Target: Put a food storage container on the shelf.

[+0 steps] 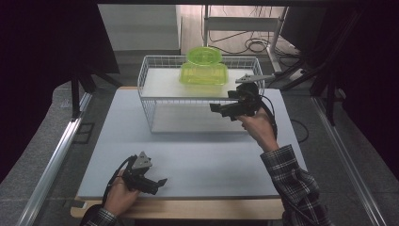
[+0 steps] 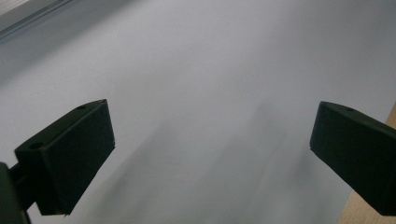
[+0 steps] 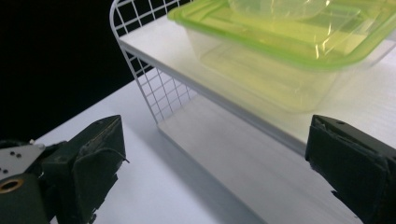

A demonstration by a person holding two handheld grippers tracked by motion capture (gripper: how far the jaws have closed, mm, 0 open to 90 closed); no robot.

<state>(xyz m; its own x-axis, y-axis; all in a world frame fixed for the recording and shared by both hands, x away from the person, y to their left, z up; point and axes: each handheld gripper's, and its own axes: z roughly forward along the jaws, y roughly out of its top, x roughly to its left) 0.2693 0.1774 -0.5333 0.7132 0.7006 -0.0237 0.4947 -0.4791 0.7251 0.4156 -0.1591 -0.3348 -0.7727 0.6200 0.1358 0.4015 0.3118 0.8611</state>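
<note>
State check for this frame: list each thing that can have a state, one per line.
Rectangular green container: lid on, upright on the rack's upper shelf.
Round green container: stacked on the rectangular one's lid.
Wire rack: upright on the table, lower shelf bare.
Right gripper: open, nothing between the jaws, raised beside the rack.
Left gripper: open, empty, low over the table.

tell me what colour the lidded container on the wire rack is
Translucent lime green container, clearest in the right gripper view.
</note>
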